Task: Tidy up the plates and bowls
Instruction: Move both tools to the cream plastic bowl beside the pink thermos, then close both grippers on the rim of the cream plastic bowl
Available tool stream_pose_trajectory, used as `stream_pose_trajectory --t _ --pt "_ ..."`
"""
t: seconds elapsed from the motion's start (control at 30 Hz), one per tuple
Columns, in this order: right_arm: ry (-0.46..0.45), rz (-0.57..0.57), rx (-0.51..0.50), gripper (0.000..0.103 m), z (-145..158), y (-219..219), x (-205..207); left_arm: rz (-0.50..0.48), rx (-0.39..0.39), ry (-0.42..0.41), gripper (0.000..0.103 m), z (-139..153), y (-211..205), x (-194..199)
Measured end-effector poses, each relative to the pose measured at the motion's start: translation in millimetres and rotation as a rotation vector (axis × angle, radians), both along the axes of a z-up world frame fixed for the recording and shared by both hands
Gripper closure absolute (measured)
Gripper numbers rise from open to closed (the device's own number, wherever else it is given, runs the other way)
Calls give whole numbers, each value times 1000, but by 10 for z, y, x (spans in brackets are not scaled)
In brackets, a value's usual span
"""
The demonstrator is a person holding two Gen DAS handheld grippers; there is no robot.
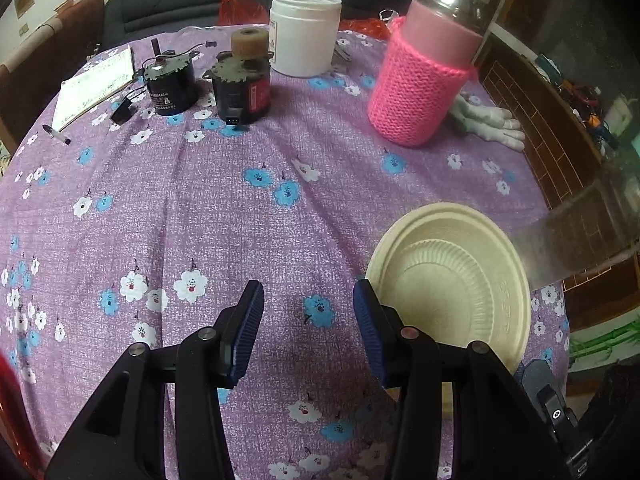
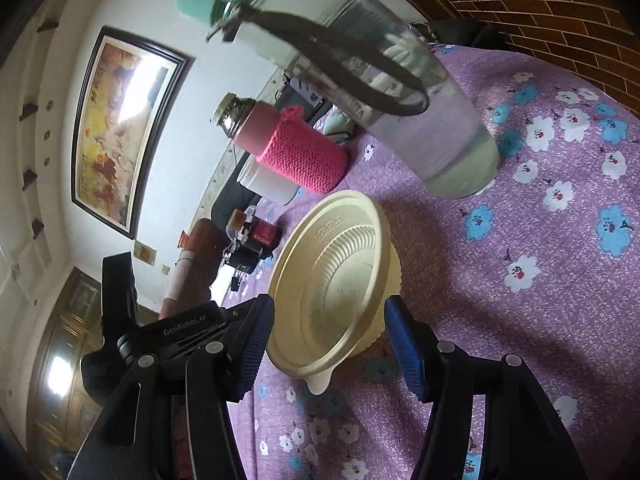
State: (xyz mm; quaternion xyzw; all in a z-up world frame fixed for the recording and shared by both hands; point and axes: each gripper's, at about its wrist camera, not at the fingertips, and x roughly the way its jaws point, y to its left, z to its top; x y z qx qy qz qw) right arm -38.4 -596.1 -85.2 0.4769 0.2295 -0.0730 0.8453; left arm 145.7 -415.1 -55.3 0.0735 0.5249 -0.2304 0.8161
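A cream disposable bowl [image 1: 452, 280] rests on the purple flowered cloth [image 1: 224, 216] at the right, and a smaller ribbed cream dish seems to be nested in it. My left gripper [image 1: 308, 296] hovers over bare cloth just left of the bowl. It is open with nothing between its blue pads, and its right finger hides the bowl's left edge. In the right wrist view my right gripper [image 2: 329, 308] is rolled on its side and open. The near rim and tab of the bowl [image 2: 332, 272] lie between its fingers. I see no pad pressing on the bowl.
Behind stand a bottle in a pink knitted sleeve [image 1: 424, 80], a white jar [image 1: 304, 32], two small motors [image 1: 168, 84] and a notebook [image 1: 96, 84]. A white glove [image 1: 492, 124] lies near the right edge. A tall clear bottle with a green cap [image 2: 360, 80] stands close beyond the bowl.
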Motion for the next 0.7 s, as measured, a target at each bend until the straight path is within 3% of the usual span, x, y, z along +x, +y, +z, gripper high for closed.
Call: stream_pose_trajectory --t 0.23,0.37,0.7 --pt "-7 -6 44 43 -63 -51 -12 -34 -168 108 58 121 110 45" --pt "-15 -9 39 43 -42 -52 -18 -105 -248 165 55 153 50 -31" --pt "10 -13 22 43 -66 -26 24 -148 -184 207 53 -104 -163 -124"
